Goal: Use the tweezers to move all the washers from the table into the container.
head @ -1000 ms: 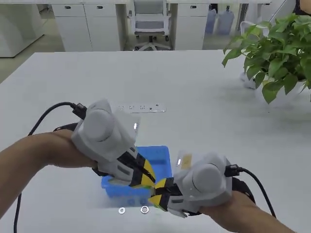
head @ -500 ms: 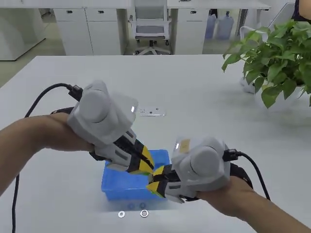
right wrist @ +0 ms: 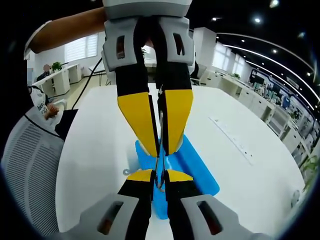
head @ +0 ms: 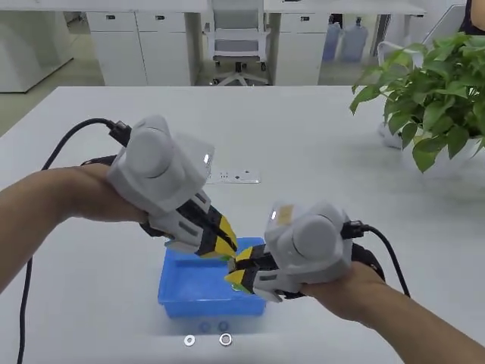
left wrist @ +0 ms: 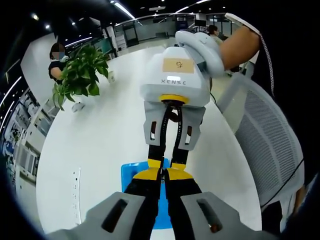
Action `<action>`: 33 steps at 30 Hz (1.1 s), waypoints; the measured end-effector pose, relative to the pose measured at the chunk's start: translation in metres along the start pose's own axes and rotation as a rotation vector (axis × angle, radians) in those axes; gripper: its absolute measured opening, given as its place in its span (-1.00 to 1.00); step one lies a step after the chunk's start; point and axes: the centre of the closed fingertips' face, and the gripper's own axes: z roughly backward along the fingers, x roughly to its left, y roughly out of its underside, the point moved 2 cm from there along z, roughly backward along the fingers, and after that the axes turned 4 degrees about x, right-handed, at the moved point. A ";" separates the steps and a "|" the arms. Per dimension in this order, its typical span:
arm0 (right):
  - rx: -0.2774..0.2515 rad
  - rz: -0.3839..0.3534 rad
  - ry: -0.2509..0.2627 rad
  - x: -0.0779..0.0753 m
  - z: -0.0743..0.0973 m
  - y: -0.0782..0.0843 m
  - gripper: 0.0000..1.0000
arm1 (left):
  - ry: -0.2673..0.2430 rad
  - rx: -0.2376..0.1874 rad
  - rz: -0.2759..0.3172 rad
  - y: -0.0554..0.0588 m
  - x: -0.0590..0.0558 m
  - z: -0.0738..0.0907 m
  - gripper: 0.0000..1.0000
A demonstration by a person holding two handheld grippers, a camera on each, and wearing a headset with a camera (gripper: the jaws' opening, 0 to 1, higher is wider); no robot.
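Two washers [head: 225, 339] on the table [head: 318, 136] (just beside the blue container [head: 197, 303]).

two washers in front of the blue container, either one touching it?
Apart. Head view shows a strip of bare table between the container's front wall and both the left washer and the right washer.

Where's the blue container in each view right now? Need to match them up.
Head view: blue container lower centre, beneath left gripper and right gripper.
Left gripper view: bottom centre, behind the tongs' tips.
Right gripper view: centre, extending right behind the tongs.
Shared landmark: white socket strip.
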 end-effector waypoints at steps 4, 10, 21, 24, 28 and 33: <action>0.000 -0.004 0.000 -0.005 -0.006 0.002 -0.80 | -0.003 0.001 0.006 0.005 0.005 -0.004 -0.87; -0.001 0.004 -0.013 -0.010 -0.021 0.008 -0.80 | -0.002 0.012 0.018 0.017 0.012 -0.011 -0.87; -0.006 -0.004 -0.060 -0.016 -0.046 0.017 -0.80 | -0.004 0.030 0.034 0.042 0.020 -0.024 -0.87; 0.002 -0.003 -0.073 -0.015 -0.051 0.021 -0.80 | -0.003 0.035 0.044 0.047 0.020 -0.029 -0.87; 0.019 -0.003 -0.092 -0.014 -0.057 0.027 -0.80 | -0.002 0.037 0.058 0.053 0.019 -0.035 -0.87; 0.028 -0.005 -0.103 -0.013 -0.060 0.030 -0.80 | -0.007 0.034 0.067 0.058 0.020 -0.037 -0.87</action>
